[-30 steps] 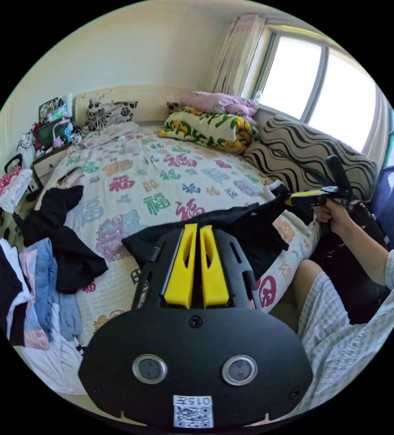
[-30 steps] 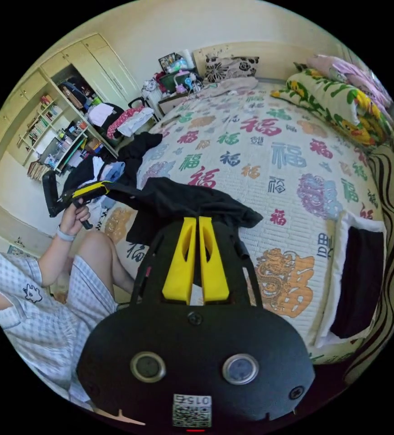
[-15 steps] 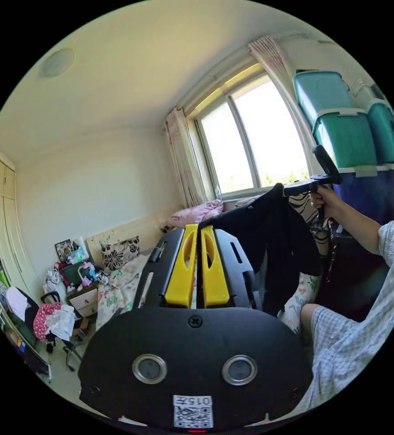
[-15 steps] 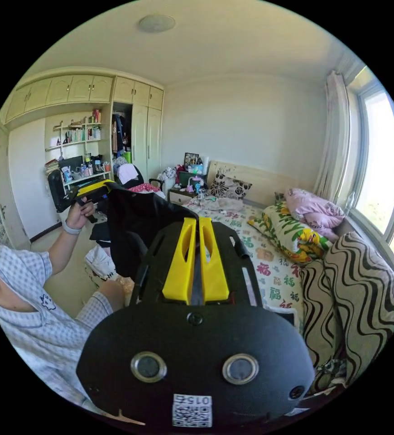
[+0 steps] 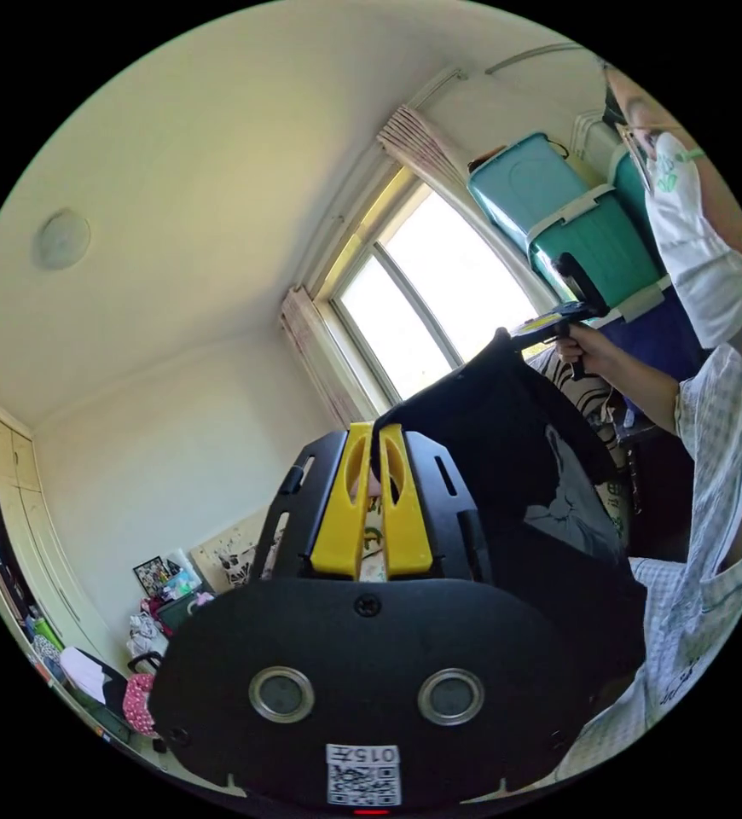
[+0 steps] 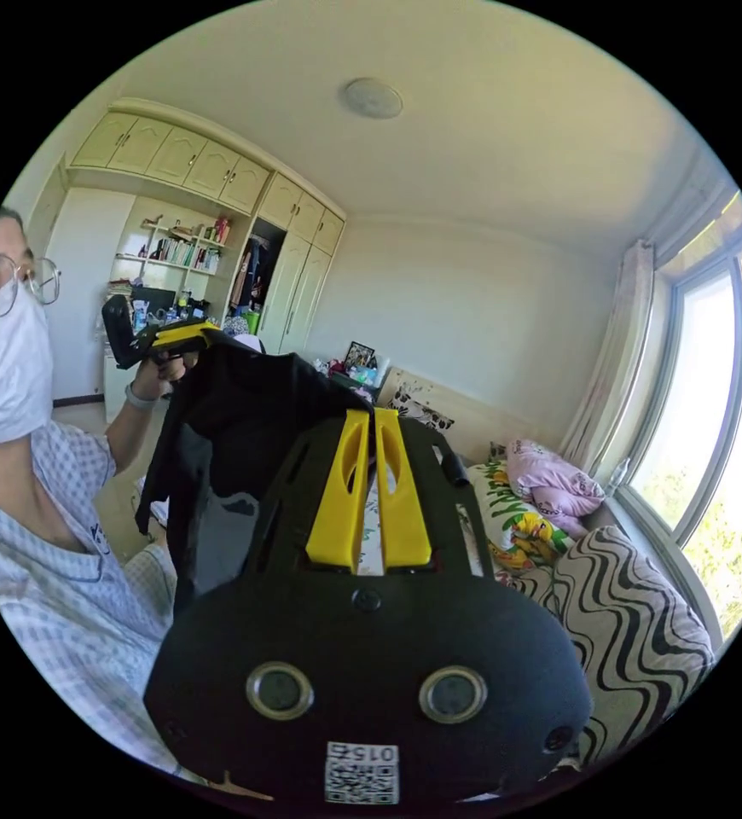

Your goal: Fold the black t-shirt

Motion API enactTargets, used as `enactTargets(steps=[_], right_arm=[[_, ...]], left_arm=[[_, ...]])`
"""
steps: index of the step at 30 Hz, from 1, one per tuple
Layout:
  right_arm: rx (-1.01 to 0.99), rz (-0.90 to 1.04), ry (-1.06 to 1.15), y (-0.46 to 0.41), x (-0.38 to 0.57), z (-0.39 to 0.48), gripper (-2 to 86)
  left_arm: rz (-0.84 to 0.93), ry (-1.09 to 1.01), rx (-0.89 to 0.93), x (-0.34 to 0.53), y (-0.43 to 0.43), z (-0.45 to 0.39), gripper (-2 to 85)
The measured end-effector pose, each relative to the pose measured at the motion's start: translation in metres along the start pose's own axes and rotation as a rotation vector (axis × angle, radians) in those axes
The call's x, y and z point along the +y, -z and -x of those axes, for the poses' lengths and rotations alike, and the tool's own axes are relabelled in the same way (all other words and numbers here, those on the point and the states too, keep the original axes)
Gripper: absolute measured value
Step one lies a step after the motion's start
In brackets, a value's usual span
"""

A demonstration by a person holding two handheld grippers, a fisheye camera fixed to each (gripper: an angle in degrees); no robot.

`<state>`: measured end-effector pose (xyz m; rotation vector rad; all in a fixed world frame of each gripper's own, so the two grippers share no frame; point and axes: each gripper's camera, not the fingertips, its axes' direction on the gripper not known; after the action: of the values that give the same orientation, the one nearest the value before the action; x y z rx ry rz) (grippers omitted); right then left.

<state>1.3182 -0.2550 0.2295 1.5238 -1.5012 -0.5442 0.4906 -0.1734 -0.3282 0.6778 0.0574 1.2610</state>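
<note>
Pinched between the smooth yellow plastic jaws of the left gripper (image 5: 376, 439) is an edge of the black t-shirt (image 5: 507, 444), seen in the left gripper view; the jaws are pressed together on the cloth. In the right gripper view, the right gripper (image 6: 374, 420) is seen with its tapered yellow jaws drawn close, and dark cloth meets their tips, though the grip itself cannot be told for certain there. In the left gripper view that same gripper (image 5: 535, 326) is seen clamped on the far corner of the shirt. The soft, matte shirt is held up in the air between both grippers, hanging in loose folds, with a pale grey print on it. Beside the shirt, a checked woven garment (image 6: 55, 563) is worn by the person. Beyond the shirt lie a wavy-striped cushion (image 6: 635, 597) and a floral pillow (image 6: 516, 520).
</note>
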Motion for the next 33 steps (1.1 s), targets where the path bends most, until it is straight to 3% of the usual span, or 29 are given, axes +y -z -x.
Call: enactTargets(steps=[5,11,13,16,20,23,28,33], right_arm=[[-0.036,0.080,-0.087,-0.067,0.018,-0.059,-0.3],[0.031,0.374,-0.197,-0.247,0.069,-0.151,0.0],[-0.027,0.546,-0.371,-0.342,0.111,-0.193,0.4],[-0.185,0.699,-0.672,-0.416,0.183,-0.223,2.5],[-0.368,0.736,-0.609,-0.422,0.245,-0.212,6.2],[-0.360,0.954,-0.541,-0.408,0.310,-0.199,8.6],[-0.313,1.156,-0.756,-0.365,0.398,-0.204,10.3],[-0.377,1.197,-0.927,-0.374,0.430,-0.216,10.4]], left_arm=[[0.118,0.066,0.030,0.040,-0.089,0.016,-0.2],[0.455,0.228,0.026,0.157,-0.292,0.046,0.1],[0.611,0.337,0.031,0.232,-0.386,0.052,1.0],[0.846,0.592,-0.048,0.335,-0.457,0.049,3.3],[0.817,0.799,0.154,0.419,-0.450,0.024,6.7],[1.030,0.861,0.259,0.482,-0.421,-0.005,8.5],[1.243,1.141,0.321,0.556,-0.352,-0.051,10.6],[1.436,1.166,0.344,0.593,-0.370,-0.088,11.1]])
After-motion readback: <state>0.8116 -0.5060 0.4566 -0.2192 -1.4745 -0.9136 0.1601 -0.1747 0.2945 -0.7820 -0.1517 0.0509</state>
